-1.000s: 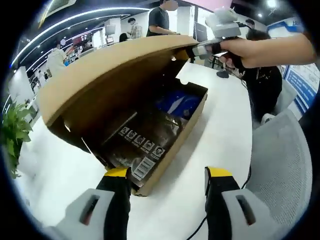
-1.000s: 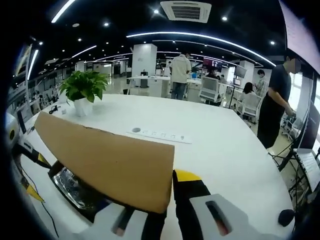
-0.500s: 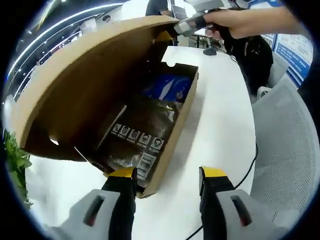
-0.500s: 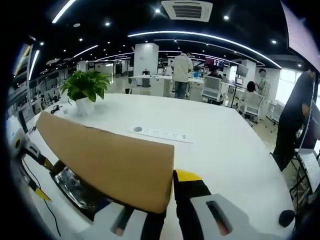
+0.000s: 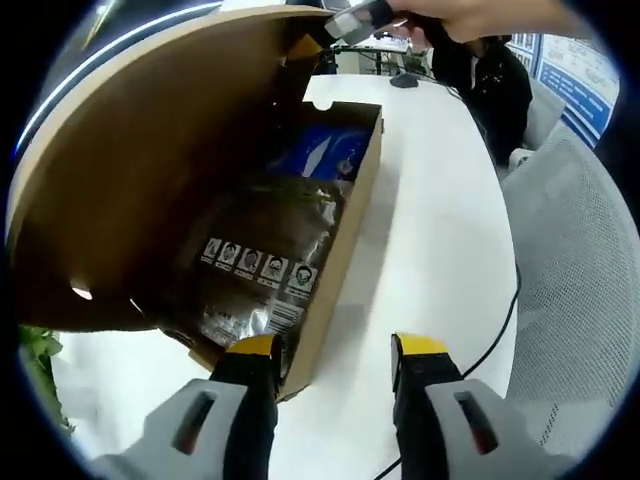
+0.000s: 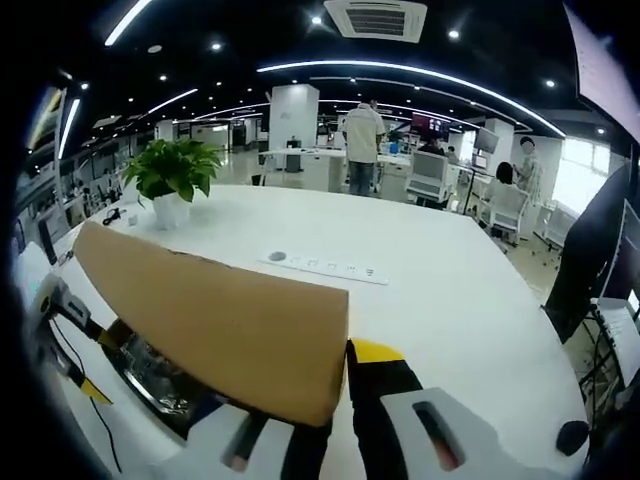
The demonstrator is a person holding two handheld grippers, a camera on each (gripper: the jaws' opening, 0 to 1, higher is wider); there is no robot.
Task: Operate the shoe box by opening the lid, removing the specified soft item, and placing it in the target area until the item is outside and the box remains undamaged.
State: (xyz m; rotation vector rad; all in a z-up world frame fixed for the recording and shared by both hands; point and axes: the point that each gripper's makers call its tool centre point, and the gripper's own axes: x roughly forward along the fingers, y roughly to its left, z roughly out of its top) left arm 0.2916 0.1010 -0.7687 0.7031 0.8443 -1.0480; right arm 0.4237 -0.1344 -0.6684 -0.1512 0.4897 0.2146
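Note:
The brown cardboard shoe box (image 5: pixel 345 240) lies on the white table with its lid (image 5: pixel 140 170) raised to the left. Inside it a shiny brown plastic bag (image 5: pixel 270 270) with printed labels lies near me, and a blue soft item (image 5: pixel 330 155) sits at the far end. My left gripper (image 5: pixel 335 350) is open, its yellow-tipped jaws on either side of the box's near corner. At the top of the left gripper view, my right gripper (image 5: pixel 320 30) holds the lid's far corner. In the right gripper view, my right gripper (image 6: pixel 335 395) is shut on the lid (image 6: pixel 220 325), which hides its left jaw.
A grey mesh chair (image 5: pixel 570 260) stands right of the table, and a black cable (image 5: pixel 500 320) runs along the edge. A potted plant (image 6: pixel 172 175) and a power strip (image 6: pixel 325 268) sit on the white table (image 6: pixel 450 300). People stand far behind.
The left gripper's camera has moved closer over the box. The lid has swung a little further up and leftward. The right gripper has kept its hold on the lid.

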